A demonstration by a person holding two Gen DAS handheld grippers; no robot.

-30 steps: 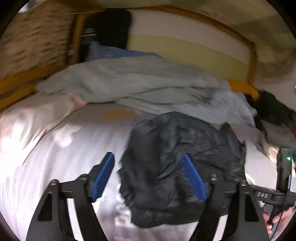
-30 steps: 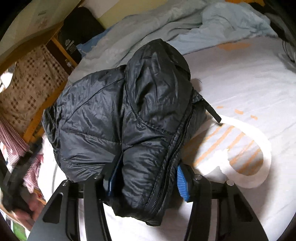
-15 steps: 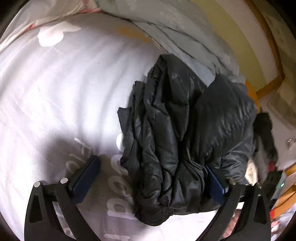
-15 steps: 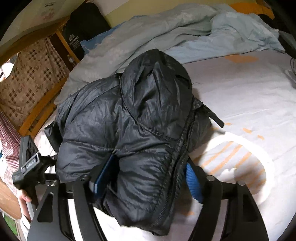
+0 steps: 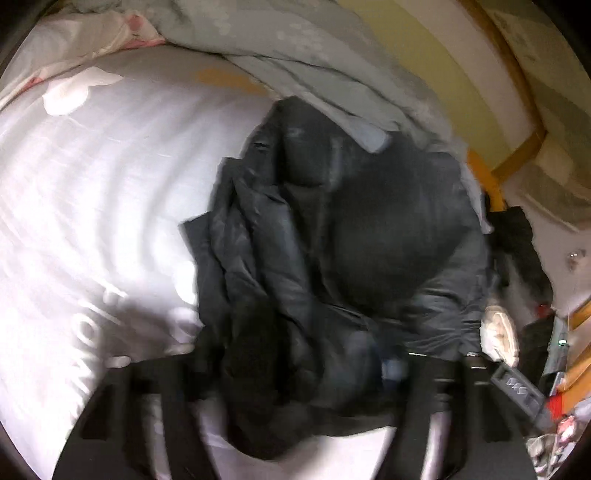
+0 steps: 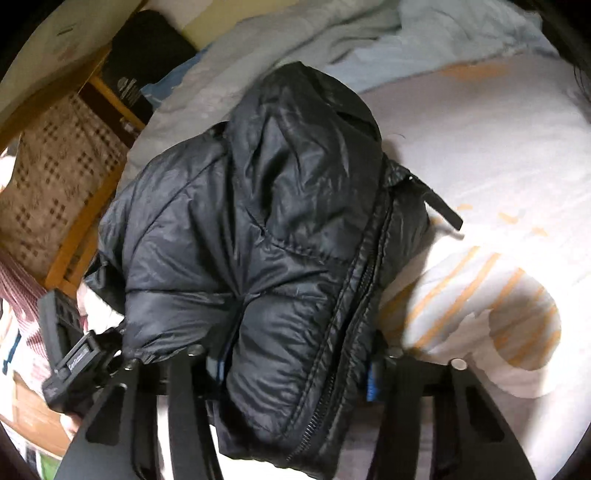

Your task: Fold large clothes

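Now both claws are closing onto the bunched jacket (image 6: 266, 236).

Counts: 1 black puffer jacket (image 6: 258, 229), bunched in a single heap. 1 zipper (image 6: 343, 317) showing on it, with 1 pull tab (image 6: 443, 210). 2 grippers: left gripper (image 5: 295, 365), right gripper (image 6: 295, 365), each with 2 jaws, so 4 in total. 1 bed (image 5: 92, 192). 1 grey-blue duvet (image 6: 332, 51), possibly 2 separate pieces, too blurred to split. 1 pink-patterned pillow (image 5: 88, 29). 1 wooden bed frame (image 6: 85, 225). 1 checked cushion (image 6: 48, 173).
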